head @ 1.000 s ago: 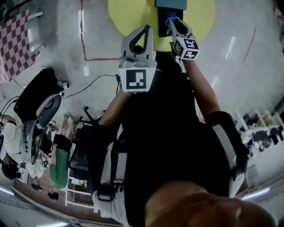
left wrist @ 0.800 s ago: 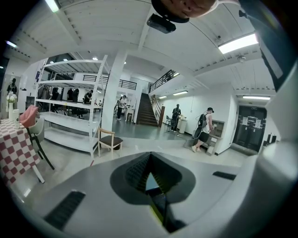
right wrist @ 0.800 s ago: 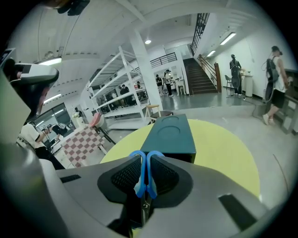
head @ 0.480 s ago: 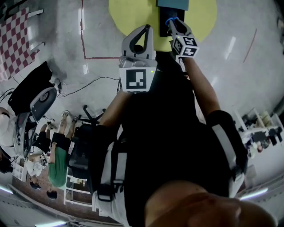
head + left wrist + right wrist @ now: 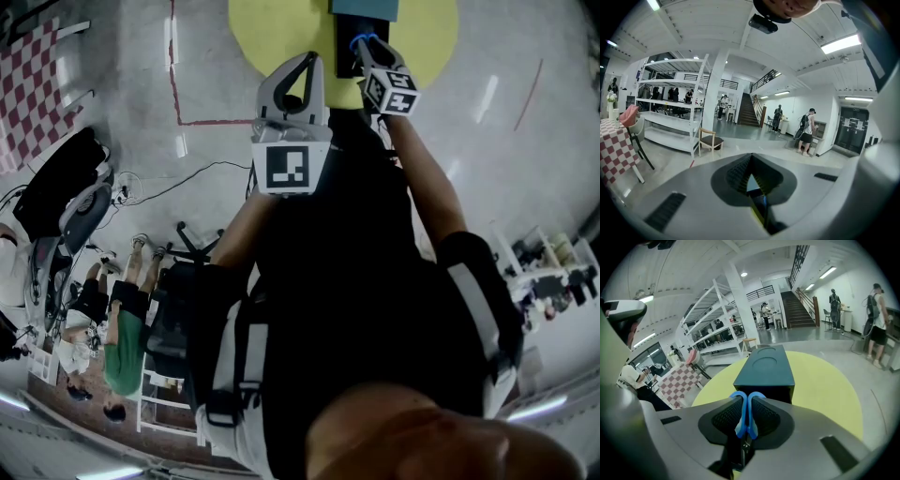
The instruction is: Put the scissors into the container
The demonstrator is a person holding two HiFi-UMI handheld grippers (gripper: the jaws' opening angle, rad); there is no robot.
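Observation:
My right gripper (image 5: pixel 746 420) is shut on the scissors (image 5: pixel 746 412), whose blue handle loops stick up between the pads while the blades are hidden below. Just beyond it stands the dark teal box-shaped container (image 5: pixel 766 367) on a round yellow table (image 5: pixel 825 385). In the head view the right gripper (image 5: pixel 367 49) holds the scissors (image 5: pixel 361 40) over the container's near end (image 5: pixel 349 56). My left gripper (image 5: pixel 304 60) hovers to the left, nearer to me. Its jaws are shut with nothing between them (image 5: pixel 751 160).
A red-and-white checked table (image 5: pixel 33 89) stands at the far left, also seen in the right gripper view as the checked table (image 5: pixel 677 376). Red tape lines (image 5: pixel 174 66) mark the floor. White shelving (image 5: pixel 670 110), a chair (image 5: pixel 711 140) and several people are around the hall.
The right gripper with the scissors has edged slightly right over the container's end. The left gripper stays put. People and a dark object at the left edge have shifted.

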